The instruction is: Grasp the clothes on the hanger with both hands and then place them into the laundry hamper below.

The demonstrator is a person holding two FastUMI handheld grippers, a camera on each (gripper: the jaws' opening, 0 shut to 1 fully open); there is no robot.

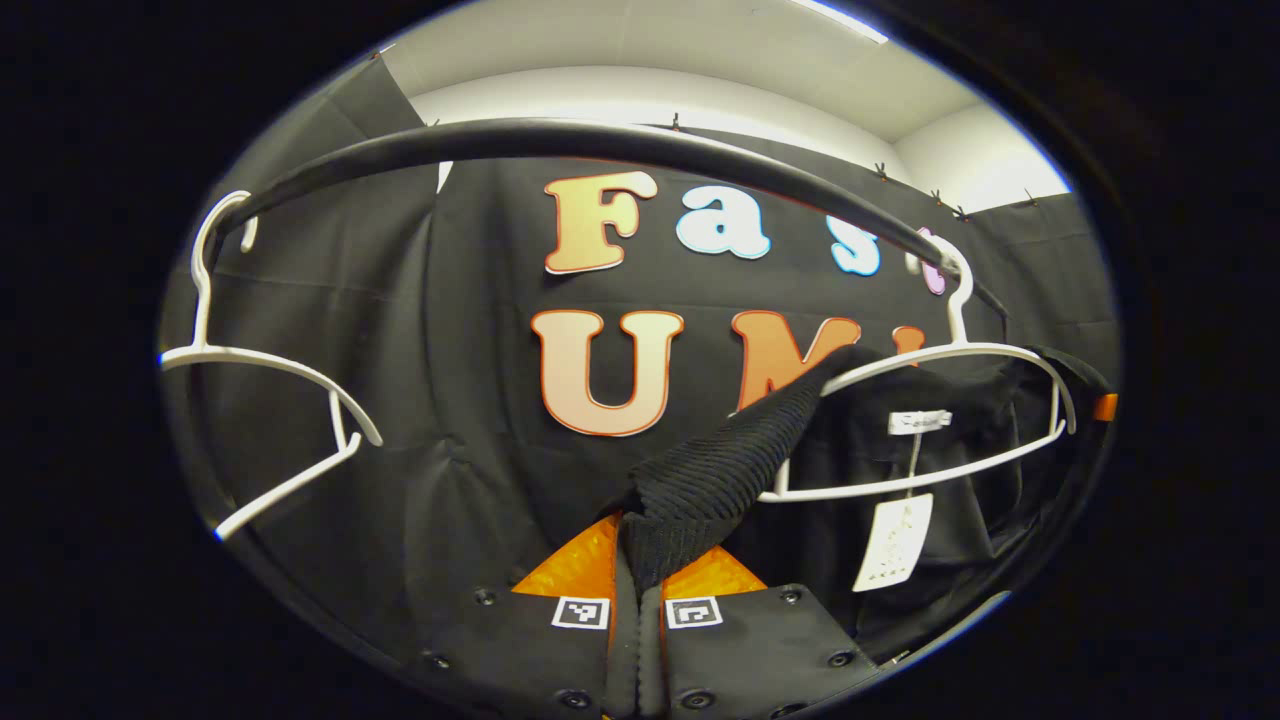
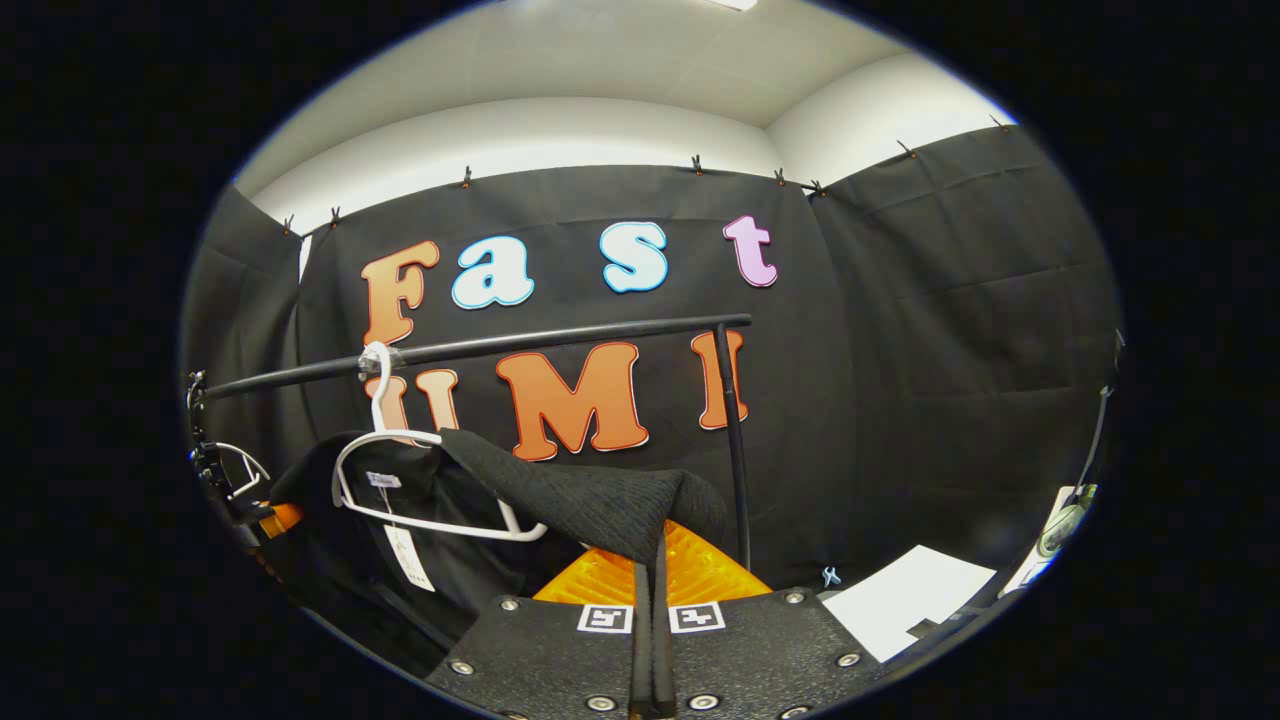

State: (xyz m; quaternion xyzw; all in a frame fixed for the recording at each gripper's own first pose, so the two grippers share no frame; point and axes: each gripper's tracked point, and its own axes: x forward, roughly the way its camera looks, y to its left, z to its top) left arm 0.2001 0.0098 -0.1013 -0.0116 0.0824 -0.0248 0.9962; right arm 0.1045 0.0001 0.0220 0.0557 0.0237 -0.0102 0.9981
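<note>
Clothes (image 1: 720,470) on white hanger (image 1: 950,420) (tag dangling) | both hand-held grippers (image 1: 637,560) (image 2: 652,560) pinching them | black rail (image 2: 500,345) above

The right gripper (image 2: 652,560) sits low in the right gripper view, its two fingers closed tight on a fold of the black garment (image 2: 590,505). The garment drapes from a white hanger (image 2: 420,480), which hooks over the black rail (image 2: 560,340) near the rail's left end. A white tag (image 2: 408,555) dangles inside the hanger's frame, below the rail. The rail's upright post (image 2: 735,450) drops from its right end, just right of the gripped fold. Well right of the post, low down, lies a white sheet (image 2: 910,600). Far left of the hanger, beyond the rail's left end, the other gripper (image 2: 235,490) shows partly.
</note>
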